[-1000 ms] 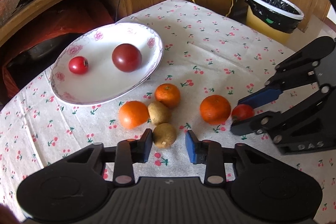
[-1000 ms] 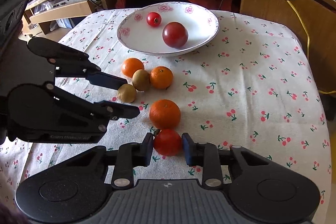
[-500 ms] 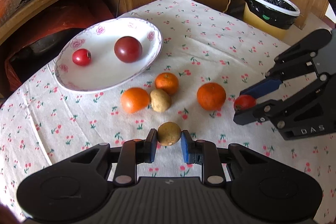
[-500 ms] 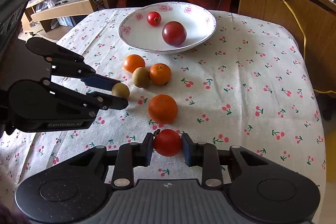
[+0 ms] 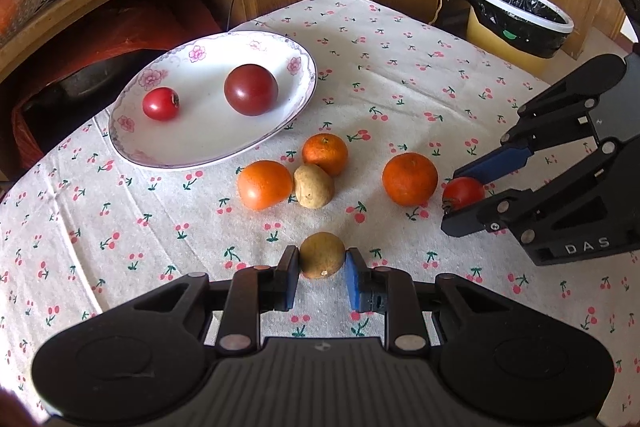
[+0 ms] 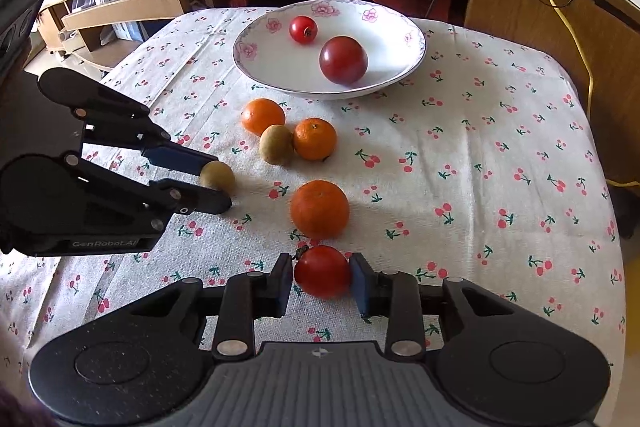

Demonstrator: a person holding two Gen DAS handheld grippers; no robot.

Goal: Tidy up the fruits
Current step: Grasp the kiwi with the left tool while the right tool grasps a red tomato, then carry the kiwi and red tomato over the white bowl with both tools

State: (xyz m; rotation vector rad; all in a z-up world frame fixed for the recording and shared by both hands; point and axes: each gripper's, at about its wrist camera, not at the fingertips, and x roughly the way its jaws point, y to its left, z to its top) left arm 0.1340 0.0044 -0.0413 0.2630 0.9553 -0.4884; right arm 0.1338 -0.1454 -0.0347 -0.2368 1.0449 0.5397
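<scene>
Lined bin [image 5: 520, 17] behind left claw's [image 5: 322, 277] table

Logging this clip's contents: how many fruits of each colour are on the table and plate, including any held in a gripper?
Red: 3, two on the plate: small red, dark red; one in the right gripper
Orange: 3
Brown: 2, one loose, one in the left gripper
Total: 8

Two tomatoes [image 5: 251, 89] lie in the plate [image 5: 208, 151] (oranges [image 5: 409, 179] just before it).
</scene>
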